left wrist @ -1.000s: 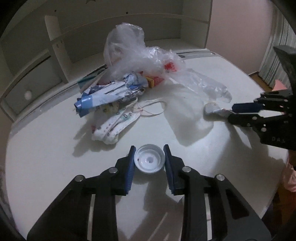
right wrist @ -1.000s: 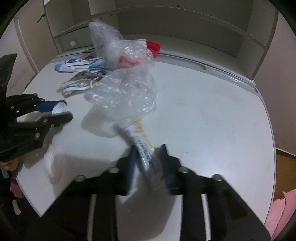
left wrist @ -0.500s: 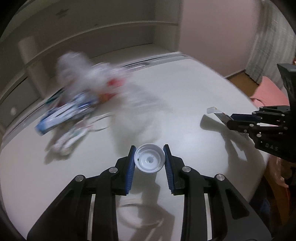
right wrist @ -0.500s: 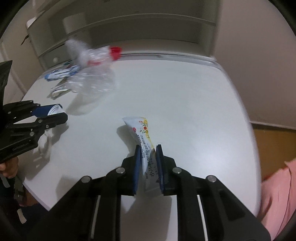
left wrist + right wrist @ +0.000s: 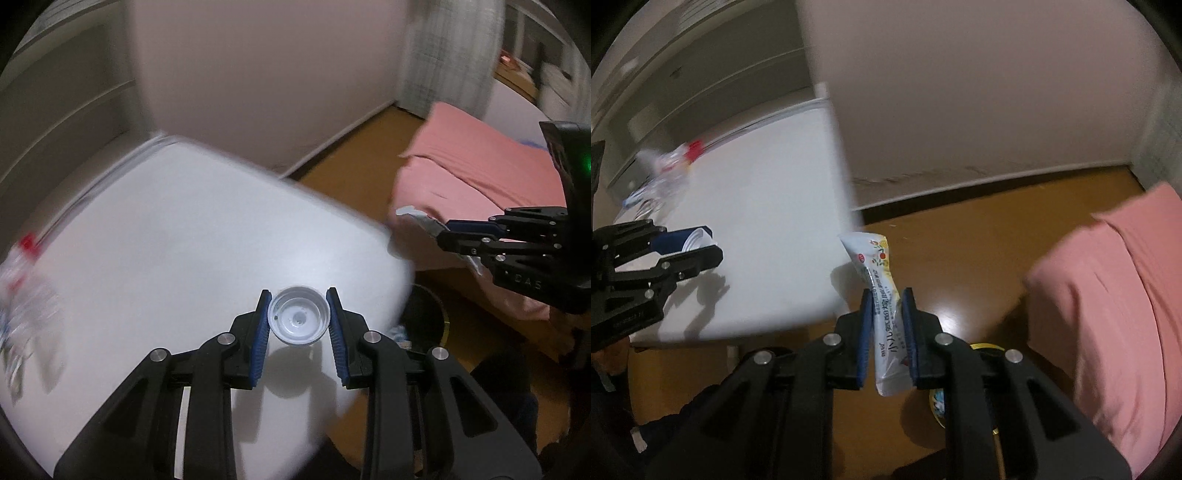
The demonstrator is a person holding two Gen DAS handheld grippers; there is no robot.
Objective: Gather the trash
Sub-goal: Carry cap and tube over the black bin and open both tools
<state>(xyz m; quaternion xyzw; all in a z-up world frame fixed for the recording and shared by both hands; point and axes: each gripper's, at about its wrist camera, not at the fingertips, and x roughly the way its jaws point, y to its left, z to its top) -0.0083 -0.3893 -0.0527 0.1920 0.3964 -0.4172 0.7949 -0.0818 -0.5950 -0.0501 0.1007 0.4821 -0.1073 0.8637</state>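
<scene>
My left gripper [image 5: 298, 320] is shut on a white plastic lid [image 5: 298, 322], held above the right end of the white table [image 5: 177, 236]. My right gripper [image 5: 886, 321] is shut on a white printed sachet wrapper [image 5: 882, 295], held past the table's edge over the wooden floor [image 5: 960, 251]. The right gripper also shows in the left wrist view [image 5: 439, 230] with the wrapper [image 5: 417, 218]. The left gripper with the lid shows in the right wrist view [image 5: 701, 243]. A dark trash bin [image 5: 424, 314] with a yellow rim [image 5: 982, 347] stands below, largely hidden.
A blurred pile of plastic bag and wrappers [image 5: 22, 295] lies at the table's far left, also in the right wrist view [image 5: 661, 173]. A pink cloth-covered piece [image 5: 1115, 295] stands to the right. The wall [image 5: 960, 92] and shelves [image 5: 701, 74] are behind.
Both grippers have swung right, away from the trash pile, carrying the lid and the wrapper. The right gripper has passed the table's edge and is over the floor and bin.
</scene>
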